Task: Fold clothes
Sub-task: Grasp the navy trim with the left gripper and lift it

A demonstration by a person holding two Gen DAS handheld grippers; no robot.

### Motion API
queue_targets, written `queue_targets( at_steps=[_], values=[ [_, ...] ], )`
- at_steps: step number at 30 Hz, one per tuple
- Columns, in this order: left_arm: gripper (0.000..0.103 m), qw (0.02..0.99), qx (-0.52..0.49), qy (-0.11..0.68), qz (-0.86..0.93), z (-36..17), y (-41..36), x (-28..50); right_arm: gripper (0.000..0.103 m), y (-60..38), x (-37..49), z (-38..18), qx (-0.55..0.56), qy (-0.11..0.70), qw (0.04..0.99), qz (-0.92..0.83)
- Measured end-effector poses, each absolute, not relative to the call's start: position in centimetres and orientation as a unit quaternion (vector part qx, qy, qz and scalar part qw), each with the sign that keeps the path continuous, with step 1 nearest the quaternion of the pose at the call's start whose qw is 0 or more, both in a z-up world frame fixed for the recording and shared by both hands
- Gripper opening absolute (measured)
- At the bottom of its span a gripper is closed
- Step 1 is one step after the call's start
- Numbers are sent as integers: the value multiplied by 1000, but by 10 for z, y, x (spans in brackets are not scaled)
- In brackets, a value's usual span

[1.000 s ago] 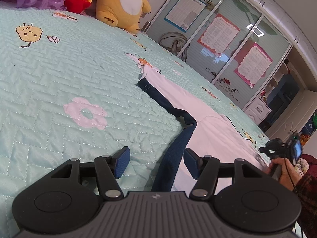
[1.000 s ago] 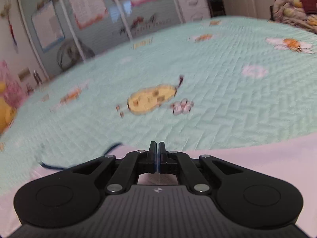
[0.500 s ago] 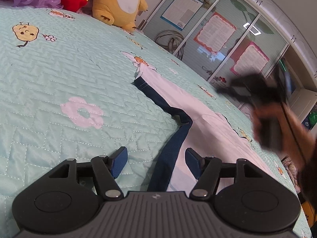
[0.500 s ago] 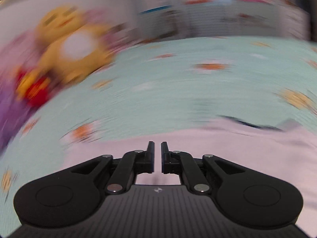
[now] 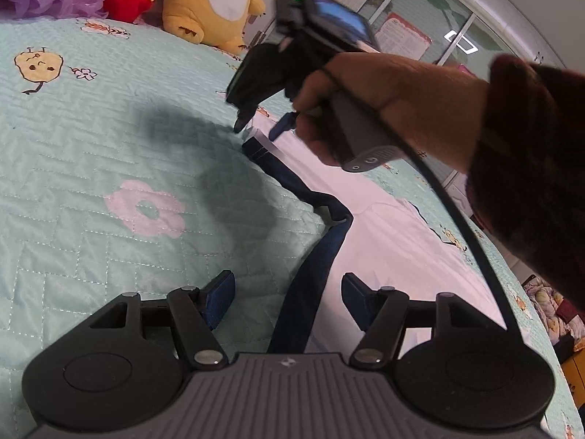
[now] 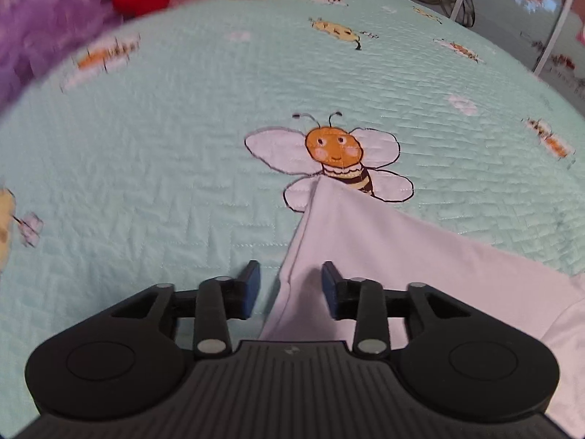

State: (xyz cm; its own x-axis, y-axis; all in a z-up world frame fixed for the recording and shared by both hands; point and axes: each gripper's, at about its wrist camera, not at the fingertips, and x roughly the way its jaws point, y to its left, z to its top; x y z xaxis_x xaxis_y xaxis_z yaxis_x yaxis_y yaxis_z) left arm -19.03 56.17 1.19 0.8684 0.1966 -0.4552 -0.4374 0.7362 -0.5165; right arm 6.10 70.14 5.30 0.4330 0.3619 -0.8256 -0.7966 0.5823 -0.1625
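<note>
Left wrist view: left gripper [image 5: 287,294] jaws stand wide, the white garment's [image 5: 384,241] navy trim [image 5: 310,274] between them untouched, running toward 12 o'clock on the bedspread [image 5: 91,146]. Right wrist view: right gripper [image 6: 290,285] jaws opening astride the garment's edge, its corner at 12 o'clock.

One white garment [image 5: 384,226] with navy trim was seen on one quilted bedspread [image 5: 73,168]. Two grippers, left [image 5: 287,292] and right [image 6: 290,280], and two plush toys [image 5: 210,0] were counted.
</note>
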Motion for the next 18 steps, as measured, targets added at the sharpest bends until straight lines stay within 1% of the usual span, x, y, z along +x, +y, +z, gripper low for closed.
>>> queue_targets(
  at_steps=[1,3,6,7,8,9,10,11,12,13,15,18],
  values=[
    [68,913,-318,189,172,12,562,-190,48,704,59,51,-296,386,798,355],
    [68,914,-315,190,170,13,561,-190,48,708,54,48,-326,378,795,343],
    [66,916,-311,193,165,13,560,-189,45,715,48,44,-366,365,785,340],
    [65,917,-309,195,162,13,559,-188,40,715,49,44,-367,368,785,338],
    [59,917,-307,198,160,14,559,-187,18,714,54,45,-357,377,787,332],
    [55,918,-305,200,158,14,558,-187,4,712,58,44,-350,387,789,325],
    [44,918,-302,206,153,14,558,-185,1,708,62,43,-346,389,792,318],
    [29,918,-299,212,148,13,557,-184,1,701,66,43,-337,389,797,317],
    [22,917,-300,219,143,12,557,-182,1,695,70,43,-327,388,801,317],
    [7,915,-303,226,138,11,557,-180,0,687,74,45,-309,389,804,326],
    [3,912,-310,231,136,11,560,-179,0,671,82,53,-265,387,817,336],
    [2,913,-313,226,135,13,561,-180,0,645,96,70,-183,378,833,359]
  ],
)
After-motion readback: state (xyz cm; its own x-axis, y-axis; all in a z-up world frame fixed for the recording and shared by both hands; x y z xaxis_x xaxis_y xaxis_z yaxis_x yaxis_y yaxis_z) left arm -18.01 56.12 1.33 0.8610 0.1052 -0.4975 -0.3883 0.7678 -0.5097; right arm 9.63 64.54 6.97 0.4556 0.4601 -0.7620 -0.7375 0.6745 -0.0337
